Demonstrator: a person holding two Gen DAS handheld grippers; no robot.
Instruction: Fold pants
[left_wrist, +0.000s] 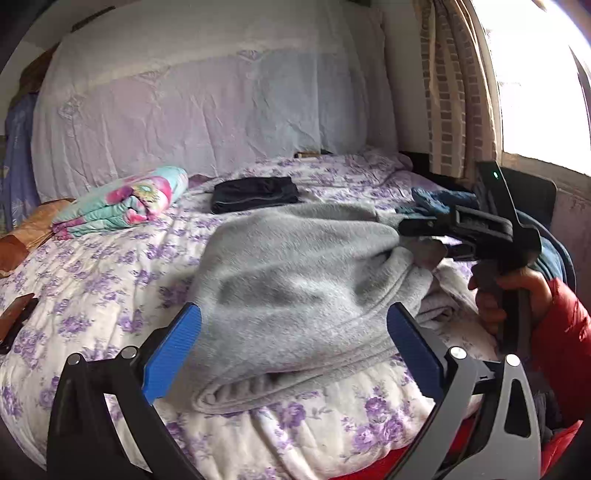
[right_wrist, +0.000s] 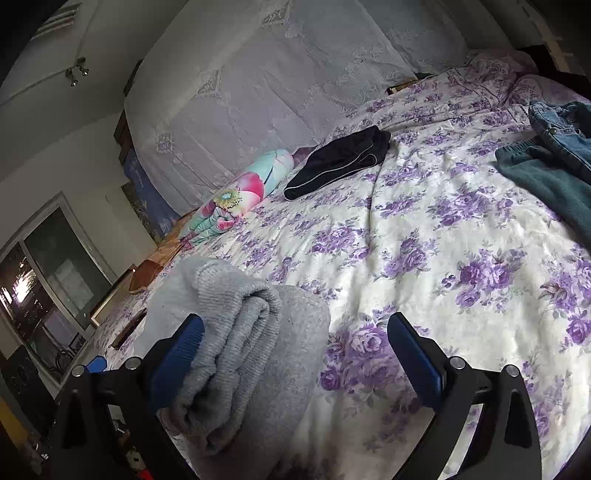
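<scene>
Grey fleece pants (left_wrist: 295, 288) lie partly folded on the floral bed cover (left_wrist: 92, 280). My left gripper (left_wrist: 293, 328) is open just above their near folded edge, one blue pad (left_wrist: 173, 354) on each side. My right gripper (left_wrist: 424, 236) shows in the left wrist view at the pants' right end, over a bunched part of the cloth. In the right wrist view the right gripper (right_wrist: 295, 350) is open; the folded grey pants (right_wrist: 240, 350) rest against its left pad (right_wrist: 177, 358), and the bed cover (right_wrist: 443, 240) lies beyond.
Folded dark pants (left_wrist: 255, 194) (right_wrist: 340, 158) lie further back. A rolled floral blanket (left_wrist: 125, 201) (right_wrist: 236, 192) lies at the left. Jeans (right_wrist: 565, 125) and a teal garment (right_wrist: 546, 177) lie at the right. A draped headboard (left_wrist: 203, 103) stands behind. A window (left_wrist: 546, 74) is at the right.
</scene>
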